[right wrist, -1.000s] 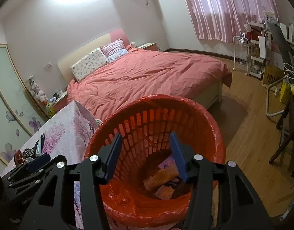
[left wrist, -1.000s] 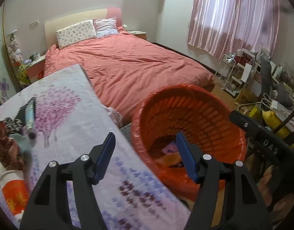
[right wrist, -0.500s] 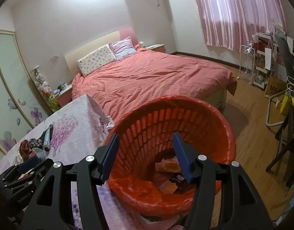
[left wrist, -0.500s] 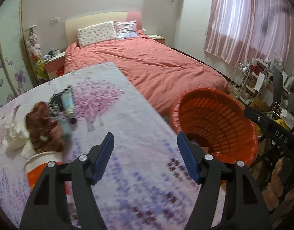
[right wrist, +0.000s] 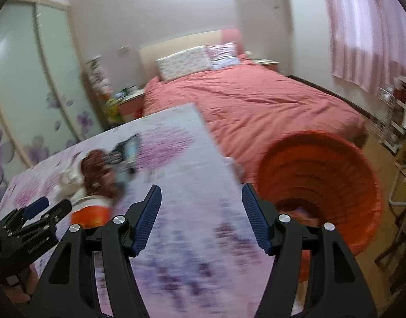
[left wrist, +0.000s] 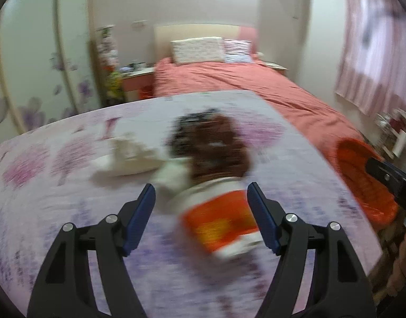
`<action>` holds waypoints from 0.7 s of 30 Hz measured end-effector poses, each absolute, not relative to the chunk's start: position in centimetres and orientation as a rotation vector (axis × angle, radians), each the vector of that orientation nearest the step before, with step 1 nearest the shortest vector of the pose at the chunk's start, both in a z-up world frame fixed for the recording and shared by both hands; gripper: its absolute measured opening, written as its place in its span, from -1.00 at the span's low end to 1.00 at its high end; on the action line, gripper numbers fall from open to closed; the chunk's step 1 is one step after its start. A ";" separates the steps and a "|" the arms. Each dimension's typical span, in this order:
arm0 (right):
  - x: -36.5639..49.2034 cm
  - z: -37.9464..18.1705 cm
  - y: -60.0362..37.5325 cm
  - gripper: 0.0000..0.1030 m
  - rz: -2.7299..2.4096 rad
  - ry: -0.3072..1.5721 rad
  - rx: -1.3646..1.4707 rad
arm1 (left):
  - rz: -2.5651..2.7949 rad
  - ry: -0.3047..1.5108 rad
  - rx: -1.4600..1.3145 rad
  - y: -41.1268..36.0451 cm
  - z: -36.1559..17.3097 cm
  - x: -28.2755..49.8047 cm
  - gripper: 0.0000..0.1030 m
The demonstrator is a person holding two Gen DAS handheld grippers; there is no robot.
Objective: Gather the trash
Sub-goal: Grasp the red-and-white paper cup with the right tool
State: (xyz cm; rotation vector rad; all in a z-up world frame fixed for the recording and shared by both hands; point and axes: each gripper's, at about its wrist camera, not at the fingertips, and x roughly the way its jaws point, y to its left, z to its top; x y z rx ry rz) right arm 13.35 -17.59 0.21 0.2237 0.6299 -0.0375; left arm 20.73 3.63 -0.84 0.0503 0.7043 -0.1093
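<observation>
A pile of trash lies on the flowered tablecloth (left wrist: pixel 44 190): an orange-and-white paper cup (left wrist: pixel 218 222) on its side, a crumpled brown wrapper (left wrist: pixel 216 148) and white tissue (left wrist: pixel 128 156). My left gripper (left wrist: pixel 200 193) hovers over the cup, its jaws opening; the cup shows between the fingers and the pads do not touch it. My right gripper (right wrist: pixel 201 193) hangs over bare cloth (right wrist: pixel 189 212), its jaws opening with nothing between them. The orange trash basket (right wrist: pixel 322 180) stands off the table's right edge. Both views are blurred by motion.
A bed with a red cover (right wrist: pixel 255 100) stands behind the table. A dark blue-and-black packet (right wrist: pixel 127 151) lies by the brown wrapper (right wrist: pixel 97 169). The left gripper (right wrist: pixel 44 209) shows at the lower left of the right wrist view. Shelves and chairs crowd the far right.
Both grippers have swung left, away from the basket and over the table. The left one now frames the cup. Both pairs of jaws stand a little wider.
</observation>
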 end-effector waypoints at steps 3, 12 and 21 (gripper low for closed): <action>13.7 0.3 -14.3 0.38 0.025 0.638 0.190 | -0.051 0.710 0.014 7.0 -0.9 20.5 0.37; 16.0 -2.0 -6.8 0.64 0.128 0.730 0.130 | 0.059 0.737 -0.090 15.0 -2.2 18.5 0.38; 17.7 -4.5 -3.1 0.66 0.103 0.820 0.056 | 0.078 0.752 -0.129 17.6 -3.1 17.7 0.39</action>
